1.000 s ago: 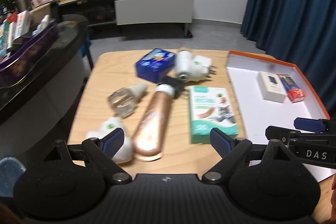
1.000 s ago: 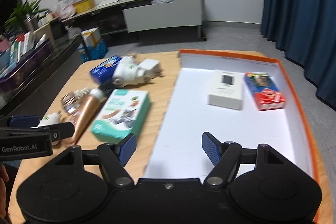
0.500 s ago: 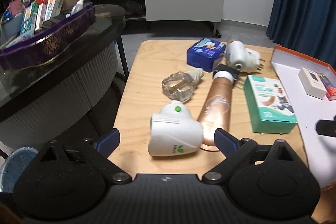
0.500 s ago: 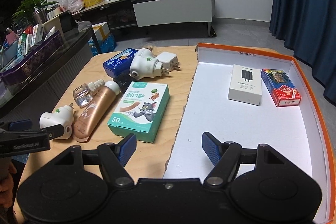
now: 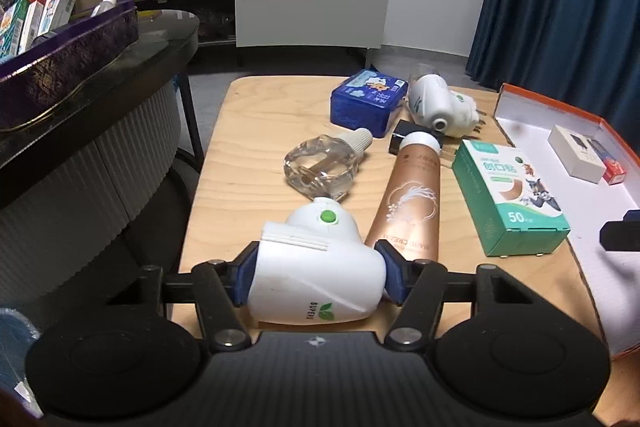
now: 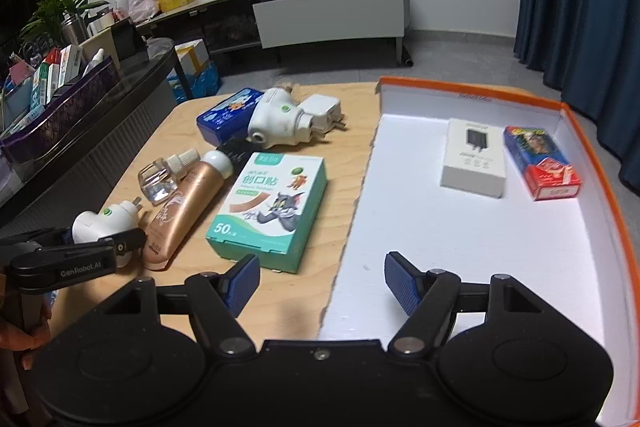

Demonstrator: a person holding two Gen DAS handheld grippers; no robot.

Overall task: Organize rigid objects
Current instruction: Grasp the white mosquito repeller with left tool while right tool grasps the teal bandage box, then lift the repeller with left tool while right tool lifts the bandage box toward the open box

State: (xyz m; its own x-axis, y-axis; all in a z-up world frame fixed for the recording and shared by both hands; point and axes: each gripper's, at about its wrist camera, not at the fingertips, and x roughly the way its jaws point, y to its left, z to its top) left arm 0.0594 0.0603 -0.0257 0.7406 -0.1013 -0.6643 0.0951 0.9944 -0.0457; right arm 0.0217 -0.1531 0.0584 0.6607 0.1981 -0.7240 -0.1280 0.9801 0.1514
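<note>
Left gripper [image 5: 316,277]: your fingers are closing on the white plug-in diffuser [image 5: 316,267], blue pads against both its sides (green button facing up).
Diffuser's place: on the tabletop [image 5: 256,131] at its near edge, just beside the bronze hand cream tube [image 5: 408,203].
Right gripper [image 6: 320,283]: your fingers stand apart with nothing between them, over the near edge of the orange-rimmed tray [image 6: 592,147].
In the tray: a white box [image 6: 474,157] and a red-and-blue box [image 6: 542,163], side by side.
Also on the tabletop: green plaster box [image 6: 272,203], clear glass bottle [image 5: 320,167], blue tin [image 5: 366,99].
</note>
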